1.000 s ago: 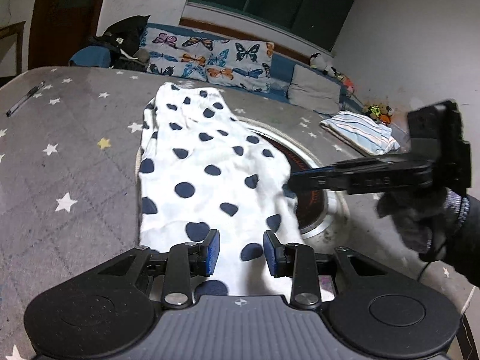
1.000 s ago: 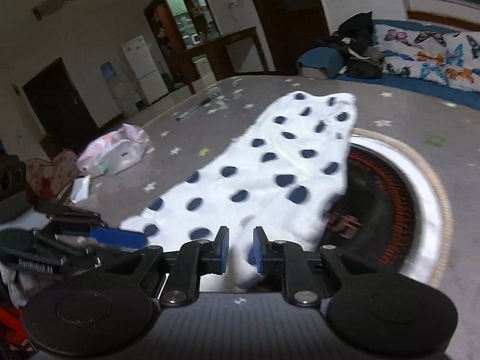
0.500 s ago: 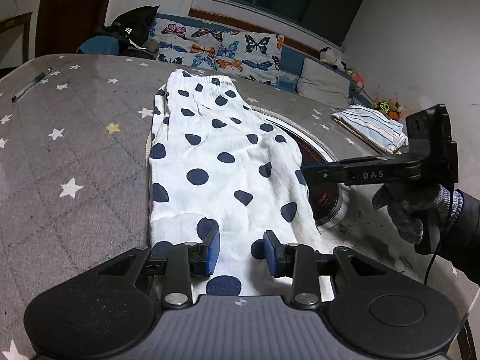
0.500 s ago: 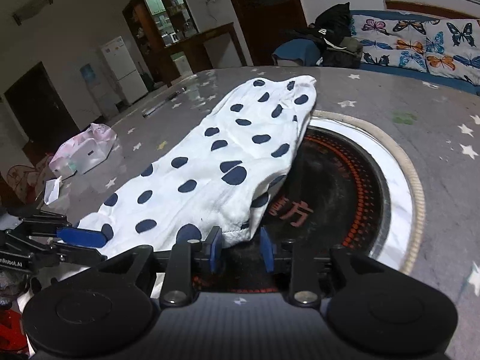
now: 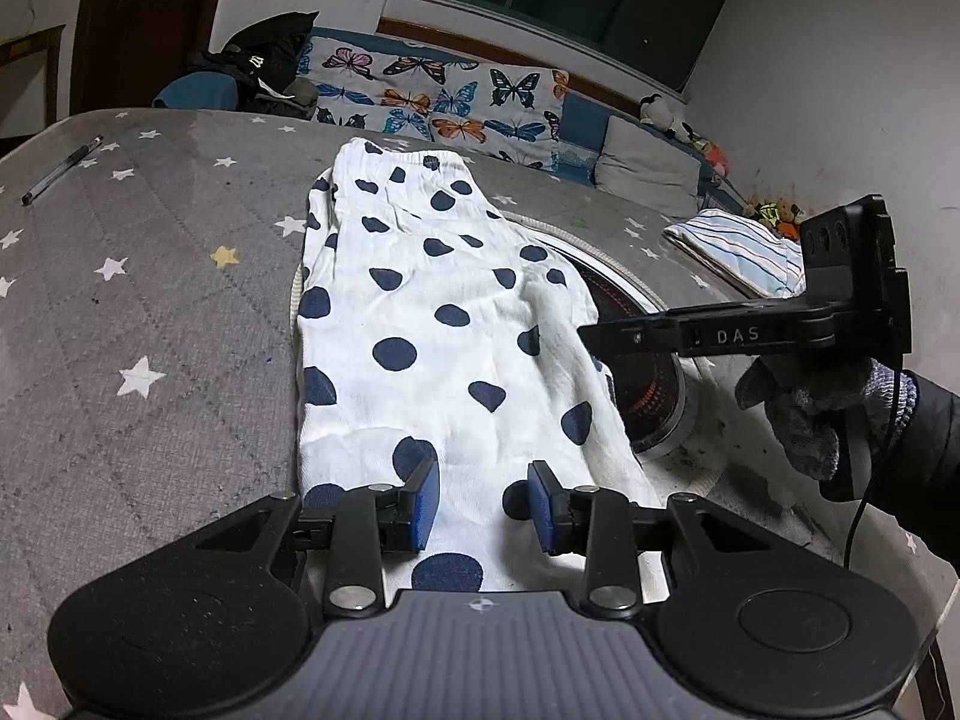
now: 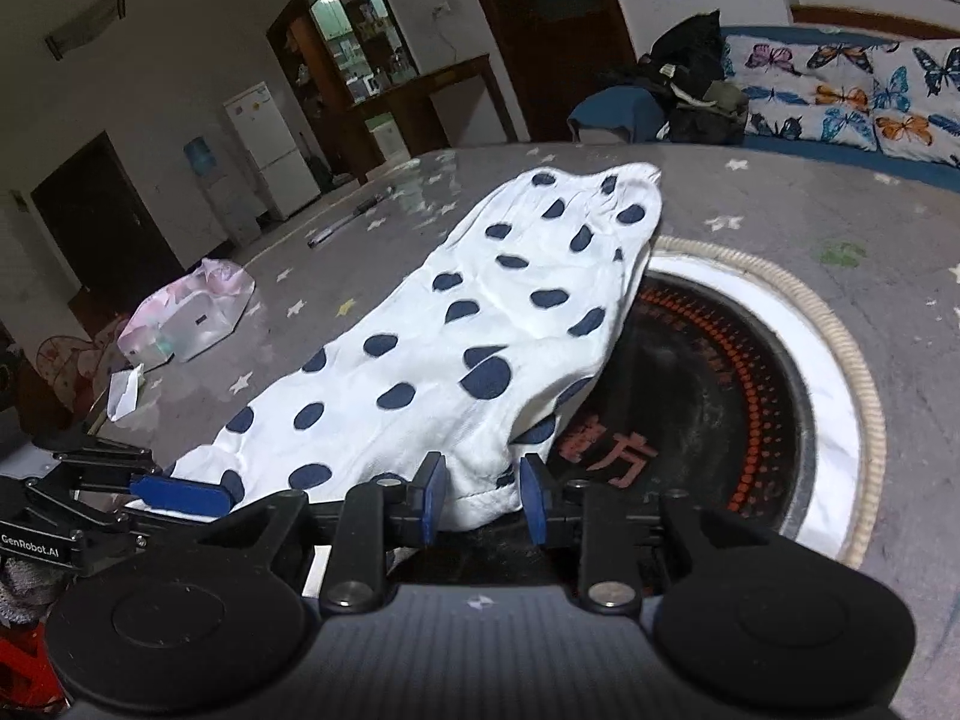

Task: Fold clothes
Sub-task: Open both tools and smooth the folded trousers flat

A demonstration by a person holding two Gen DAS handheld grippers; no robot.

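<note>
One white garment with dark blue polka dots (image 5: pixel 444 324) lies stretched flat along the grey star-printed desk (image 5: pixel 150 312), its right edge draped over a round black burner (image 6: pixel 708 396) set into the desk, where orange characters, one reading "方", show. The left gripper (image 5: pixel 483 507) hovers at the garment's near hem, blue pads apart, gripping nothing. The right gripper (image 6: pixel 483 498) also stands parted, a fabric corner lying between its fingers unclamped; its arm reads "DAS" in the left view, while the left tool reads "GenRobot.AI". One pen (image 5: pixel 60 171) lies far left; one striped folded cloth (image 5: pixel 738 252) rests far right.
</note>
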